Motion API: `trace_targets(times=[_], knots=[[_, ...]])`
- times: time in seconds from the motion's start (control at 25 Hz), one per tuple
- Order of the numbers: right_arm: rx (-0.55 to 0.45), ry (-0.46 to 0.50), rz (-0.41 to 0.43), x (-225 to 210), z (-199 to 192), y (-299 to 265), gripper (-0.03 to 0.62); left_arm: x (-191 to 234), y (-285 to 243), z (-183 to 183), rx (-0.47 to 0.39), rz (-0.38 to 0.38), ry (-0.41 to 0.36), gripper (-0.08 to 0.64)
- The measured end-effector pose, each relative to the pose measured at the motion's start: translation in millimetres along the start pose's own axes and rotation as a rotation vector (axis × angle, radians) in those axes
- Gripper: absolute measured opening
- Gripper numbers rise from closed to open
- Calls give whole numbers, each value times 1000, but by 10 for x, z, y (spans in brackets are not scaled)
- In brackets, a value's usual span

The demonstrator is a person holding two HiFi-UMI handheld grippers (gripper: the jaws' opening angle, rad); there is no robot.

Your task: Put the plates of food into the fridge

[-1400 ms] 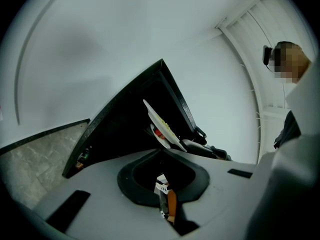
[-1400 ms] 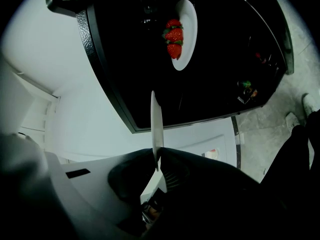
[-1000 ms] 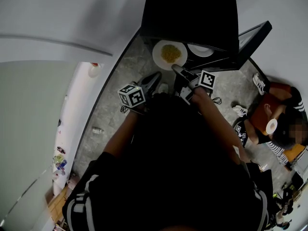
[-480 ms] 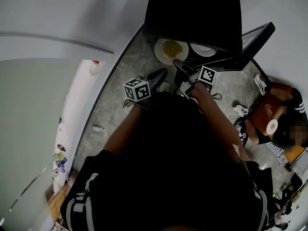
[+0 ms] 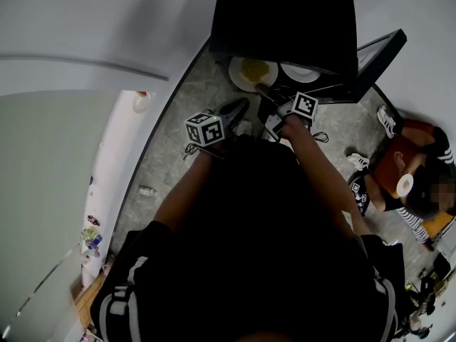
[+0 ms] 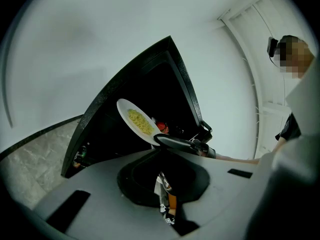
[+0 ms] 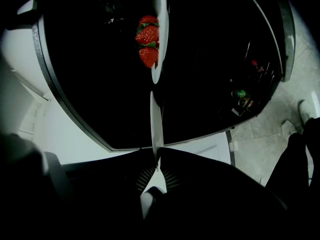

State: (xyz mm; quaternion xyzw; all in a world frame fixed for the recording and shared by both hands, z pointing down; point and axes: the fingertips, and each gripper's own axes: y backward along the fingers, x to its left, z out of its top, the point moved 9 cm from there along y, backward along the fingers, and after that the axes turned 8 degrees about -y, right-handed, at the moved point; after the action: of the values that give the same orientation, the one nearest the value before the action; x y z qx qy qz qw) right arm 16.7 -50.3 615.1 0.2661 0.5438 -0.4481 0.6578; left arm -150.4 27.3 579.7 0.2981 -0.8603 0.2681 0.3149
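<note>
The fingers of my right gripper (image 7: 156, 159) pinch the near rim of the plate (image 7: 156, 116), stiff, slick, breakable, likely front-heavy with yellow food (image 5: 253, 70); the fingers of my left gripper (image 5: 235, 110) meet, empty.

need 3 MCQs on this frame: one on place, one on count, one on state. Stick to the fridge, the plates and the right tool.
1. Where is the strawberry plate?
A) inside the fridge
B) on the floor
C) on top of the fridge

2. How many strawberries show on it?
A) one
B) three
C) six

3. What state is the right tool in?
A) open and empty
B) shut on the yellow-food plate
C) shut on nothing

Key:
1 A: the right gripper view shows it inside the dark interior.
2 B: three red berries sit in a row on it.
3 B: its jaws pinch the white rim, seen edge-on.
</note>
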Motion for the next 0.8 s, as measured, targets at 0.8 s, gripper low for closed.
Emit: trace_targets(times=[0.8], knots=[[-82, -20, -4, -75, 192, -190, 35, 49, -11, 15, 7, -3, 3, 21]])
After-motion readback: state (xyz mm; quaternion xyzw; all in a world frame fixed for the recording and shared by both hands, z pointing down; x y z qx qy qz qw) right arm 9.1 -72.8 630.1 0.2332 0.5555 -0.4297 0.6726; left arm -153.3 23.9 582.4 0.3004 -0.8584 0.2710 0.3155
